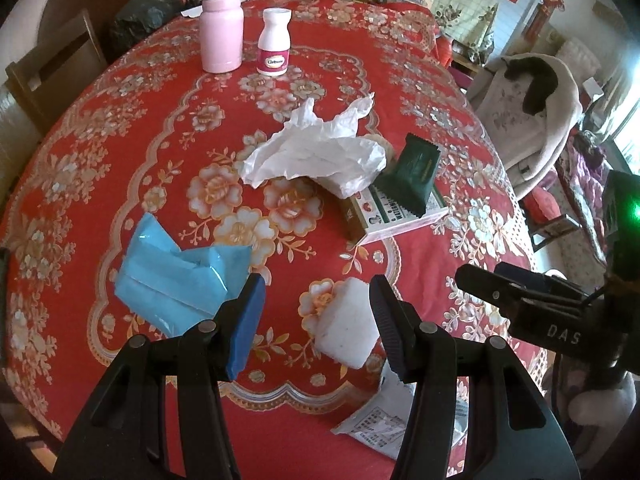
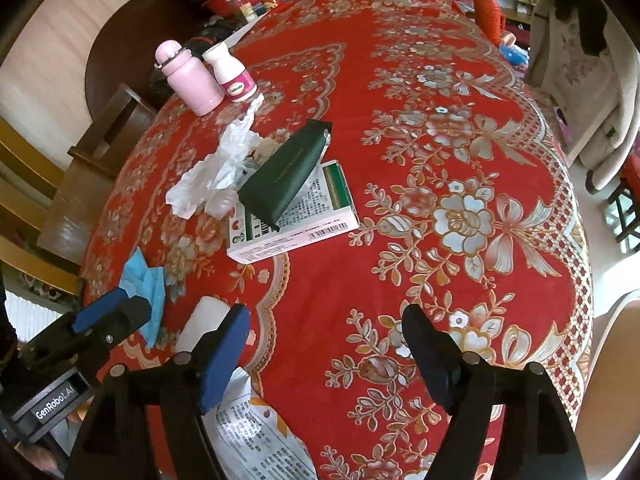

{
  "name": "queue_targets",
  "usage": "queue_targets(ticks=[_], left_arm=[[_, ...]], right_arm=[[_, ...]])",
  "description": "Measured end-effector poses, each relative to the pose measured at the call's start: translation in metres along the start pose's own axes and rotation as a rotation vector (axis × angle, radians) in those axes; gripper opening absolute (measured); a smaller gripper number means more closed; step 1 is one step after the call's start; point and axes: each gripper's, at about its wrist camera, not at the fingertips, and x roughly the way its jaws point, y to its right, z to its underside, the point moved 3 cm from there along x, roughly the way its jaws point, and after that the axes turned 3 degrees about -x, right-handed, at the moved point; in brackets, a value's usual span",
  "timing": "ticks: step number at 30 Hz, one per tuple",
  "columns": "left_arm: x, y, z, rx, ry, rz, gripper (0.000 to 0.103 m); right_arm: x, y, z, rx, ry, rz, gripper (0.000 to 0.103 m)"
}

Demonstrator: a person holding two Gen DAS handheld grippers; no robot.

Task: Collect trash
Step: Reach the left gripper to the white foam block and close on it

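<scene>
Both the left gripper (image 1: pixel 318 320) and the right gripper (image 2: pixel 326 354) are held wide apart, with nothing in them. A white block (image 1: pixel 347 328) is seen nearest. Farther off, a crumpled tissue (image 1: pixel 316 152) is laid against a box (image 2: pixel 292 224).

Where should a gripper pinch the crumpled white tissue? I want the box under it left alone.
Pinch the crumpled white tissue by its raised peak at the far end, coming from above. That peak stands clear of the printed box and dark green packet, which its lower edge overlaps.
</scene>
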Motion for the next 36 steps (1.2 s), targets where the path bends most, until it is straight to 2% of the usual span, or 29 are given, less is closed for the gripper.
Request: queue_targets(ticks=[7, 17, 24, 30, 33, 36], left_arm=[[0.003, -0.002, 0.004, 0.013, -0.024, 0.024, 0.053], [0.032, 0.012, 0.021, 0.096, -0.160, 0.099, 0.053], [0.046, 0.018, 0.021, 0.110, -0.186, 0.091, 0.053], [0.054, 0.020, 0.023, 0.105, -0.213, 0.122, 0.052], [0.056, 0.020, 0.025, 0.113, -0.208, 0.117, 0.037], [0.053, 0.018, 0.022, 0.089, -0.196, 0.129, 0.034]], right_arm=[[0.005, 0.000, -0.001, 0.004, -0.007, 0.003, 0.076], [0.009, 0.009, 0.000, 0.020, -0.016, 0.006, 0.076], [0.007, 0.017, 0.002, 0.036, -0.014, 0.015, 0.076], [0.008, 0.021, 0.004, 0.049, -0.017, 0.019, 0.076], [0.008, 0.020, 0.003, 0.048, -0.017, 0.018, 0.076], [0.008, 0.018, 0.000, 0.046, -0.013, 0.019, 0.076]])
